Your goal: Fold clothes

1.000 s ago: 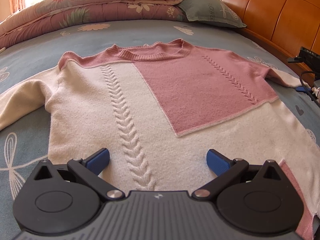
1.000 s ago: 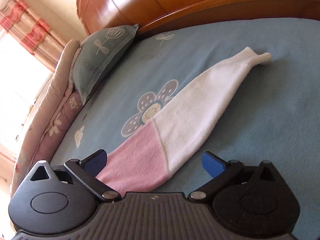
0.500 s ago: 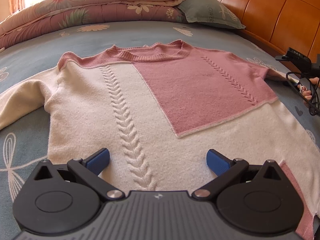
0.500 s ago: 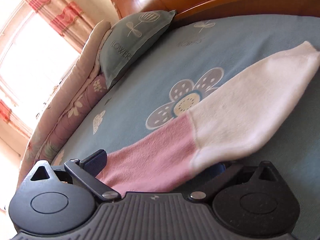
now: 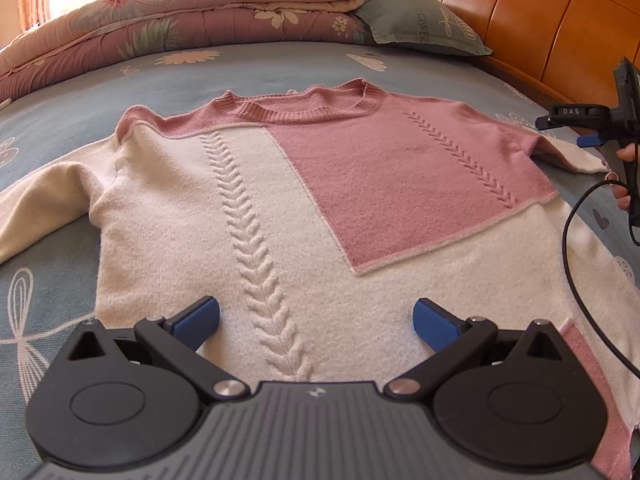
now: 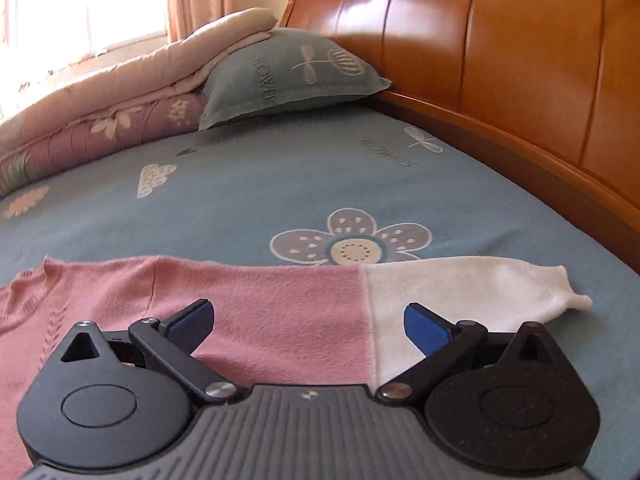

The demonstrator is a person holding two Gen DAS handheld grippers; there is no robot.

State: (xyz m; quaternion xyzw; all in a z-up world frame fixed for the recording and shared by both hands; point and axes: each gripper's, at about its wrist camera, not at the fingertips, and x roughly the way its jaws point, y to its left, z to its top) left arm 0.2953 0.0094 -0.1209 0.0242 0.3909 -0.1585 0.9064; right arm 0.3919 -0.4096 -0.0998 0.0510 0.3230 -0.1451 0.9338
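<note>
A pink-and-cream sweater (image 5: 304, 216) lies flat on the bed (image 6: 260, 184). The left gripper (image 5: 316, 320) and right gripper (image 6: 306, 322) hover with jaws wide, the right over the sleeve (image 6: 440, 292).

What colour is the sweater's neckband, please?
Pink, ribbed neckband; clearest in the left wrist view.

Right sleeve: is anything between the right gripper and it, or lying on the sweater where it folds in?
Nothing visible. The right gripper, jaws open, hovers directly over the sleeve. The sweater front lies flat and bare; the left gripper hovers open near its hem.
</note>
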